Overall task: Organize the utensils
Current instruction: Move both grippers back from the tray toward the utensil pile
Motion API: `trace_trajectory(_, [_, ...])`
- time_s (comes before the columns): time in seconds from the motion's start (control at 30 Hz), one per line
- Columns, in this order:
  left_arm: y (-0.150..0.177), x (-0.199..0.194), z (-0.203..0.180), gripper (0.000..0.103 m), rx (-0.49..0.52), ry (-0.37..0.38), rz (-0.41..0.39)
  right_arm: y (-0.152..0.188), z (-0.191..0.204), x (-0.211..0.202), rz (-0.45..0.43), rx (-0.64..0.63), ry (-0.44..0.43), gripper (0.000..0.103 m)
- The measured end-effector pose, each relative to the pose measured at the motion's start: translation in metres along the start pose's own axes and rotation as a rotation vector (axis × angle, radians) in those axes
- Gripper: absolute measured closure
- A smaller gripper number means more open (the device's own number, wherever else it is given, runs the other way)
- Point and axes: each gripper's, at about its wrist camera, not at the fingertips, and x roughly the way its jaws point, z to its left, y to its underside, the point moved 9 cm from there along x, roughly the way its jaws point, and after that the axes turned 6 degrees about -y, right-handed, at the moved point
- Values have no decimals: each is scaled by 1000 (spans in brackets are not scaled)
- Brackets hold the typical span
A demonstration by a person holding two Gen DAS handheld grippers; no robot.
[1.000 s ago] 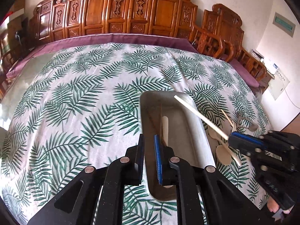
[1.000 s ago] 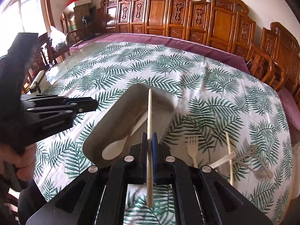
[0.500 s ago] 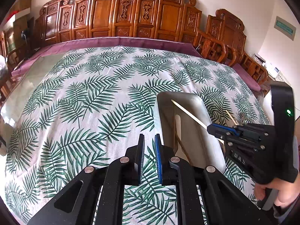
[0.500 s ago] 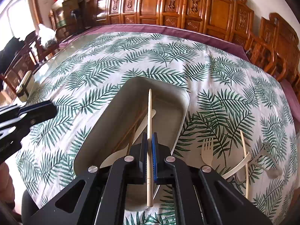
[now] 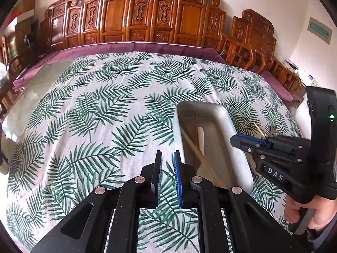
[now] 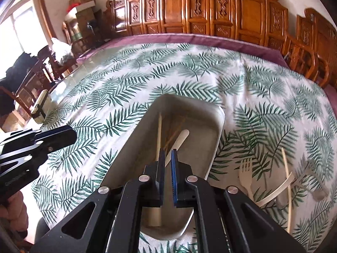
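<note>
A grey oblong tray [image 6: 217, 122] [image 5: 231, 126] lies on the palm-leaf tablecloth. In it lie a pale chopstick [image 6: 158, 139], a wooden spoon [image 6: 179, 141] and thin brown sticks. My right gripper [image 6: 167, 154] hovers over the tray's near half, jaws slightly apart and empty. It also shows in the left wrist view [image 5: 238, 142]. My left gripper [image 5: 168, 158] is open and empty just left of the tray, low over the cloth. A wooden fork [image 6: 246, 175], a chopstick [image 6: 286, 181], a pale knife [image 6: 276, 191] and a clear utensil [image 6: 311, 187] lie right of the tray.
Carved wooden chairs [image 5: 147, 19] line the far side of the table. A purple border [image 5: 126, 47] edges the cloth. Glass tabletop shows bare at the left [image 6: 69, 82]. More chairs and boxes stand at the left [image 6: 80, 6].
My right gripper has opened and dropped the pale chopstick into the tray. My left gripper has shifted left, off the tray.
</note>
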Motion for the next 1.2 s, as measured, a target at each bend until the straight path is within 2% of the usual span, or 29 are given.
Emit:
trace_trajectory(0.27, [2,-13,-33,92,59,20,-26,11,-35,-50,-53,-29,43,96])
trace_trajectory(0.63, [5,-17,-102,92,139,83,-34,70,-130,-124,-88,29,160,96])
trace_trajectory(0.7, [8,-14,-115,92,154,88,-28,78,-136,-132,-101,17,170,96])
trace_trajectory(0.93, [20,-7,-155,92,200,108,-5,98,-141,-133,-89,27,140,96])
trace_trajectory(1.1, [26,-6,-168,92,213,117,3,101,-133,-114,-60,13,107,95])
trace_trajectory(1.13, [27,-6,-168,89,213,118,4,100,-130,-109,-54,10,99,89])
trace_trajectory(1.17, [28,-6,-168,82,211,119,4,99,-128,-102,-47,10,85,83])
trace_trajectory(1.2, [29,-6,-167,79,207,120,2,98,-127,-96,-42,11,75,82])
